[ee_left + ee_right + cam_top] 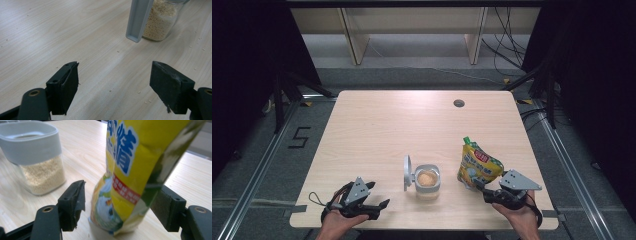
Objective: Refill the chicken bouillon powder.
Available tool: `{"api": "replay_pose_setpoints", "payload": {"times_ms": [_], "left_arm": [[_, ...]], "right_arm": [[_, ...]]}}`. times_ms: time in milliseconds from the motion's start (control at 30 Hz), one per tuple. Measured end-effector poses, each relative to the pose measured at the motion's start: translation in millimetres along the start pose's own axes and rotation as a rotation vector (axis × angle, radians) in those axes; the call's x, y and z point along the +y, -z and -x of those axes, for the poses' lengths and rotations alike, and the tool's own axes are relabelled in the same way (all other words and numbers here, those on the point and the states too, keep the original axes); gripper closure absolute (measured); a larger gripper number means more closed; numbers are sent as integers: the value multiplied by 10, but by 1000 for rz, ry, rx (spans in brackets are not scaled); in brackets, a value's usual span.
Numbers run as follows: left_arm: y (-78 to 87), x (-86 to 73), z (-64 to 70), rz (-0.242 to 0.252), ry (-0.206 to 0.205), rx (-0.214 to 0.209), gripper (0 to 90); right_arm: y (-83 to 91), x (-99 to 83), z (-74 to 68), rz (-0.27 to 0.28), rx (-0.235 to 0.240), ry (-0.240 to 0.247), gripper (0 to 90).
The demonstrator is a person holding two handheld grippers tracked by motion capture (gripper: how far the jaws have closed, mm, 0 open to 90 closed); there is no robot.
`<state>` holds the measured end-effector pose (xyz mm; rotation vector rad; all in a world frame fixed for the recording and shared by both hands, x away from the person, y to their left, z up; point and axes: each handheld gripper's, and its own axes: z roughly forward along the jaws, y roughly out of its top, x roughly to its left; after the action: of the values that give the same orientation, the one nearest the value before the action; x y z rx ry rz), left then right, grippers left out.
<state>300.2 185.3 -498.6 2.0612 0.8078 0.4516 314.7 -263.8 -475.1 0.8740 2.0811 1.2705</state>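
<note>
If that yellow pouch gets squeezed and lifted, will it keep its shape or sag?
The yellow printed plastic pouch would probably sag: its sides are creased and bulging. The glossy film may be slippery between the right gripper jaws, which stand open either side of its base. It leans on a narrow bottom, so a push could tip it.

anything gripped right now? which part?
Left gripper: open, holding nothing. Right gripper: jaws straddle the yellow pouch at its lower end, left pad apart from it; a firm hold cannot be told.
</note>
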Motion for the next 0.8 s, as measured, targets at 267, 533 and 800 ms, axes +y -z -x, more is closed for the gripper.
{"api": "replay_pose_setpoints", "payload": {"times_ms": [267,533,800], "left_arm": [[12,-1,-4,-11,17,-2,225],[11,-1,-4,-11,16,-4,225],[12,-1,-4,-10,11,-4,225]], "right_arm": [[106,-43,-33,-58,-9,-65,304],[149,-83,-50,-91,-14,-32,264],[207,-116,-92,-144,-16,-38,250]]}}
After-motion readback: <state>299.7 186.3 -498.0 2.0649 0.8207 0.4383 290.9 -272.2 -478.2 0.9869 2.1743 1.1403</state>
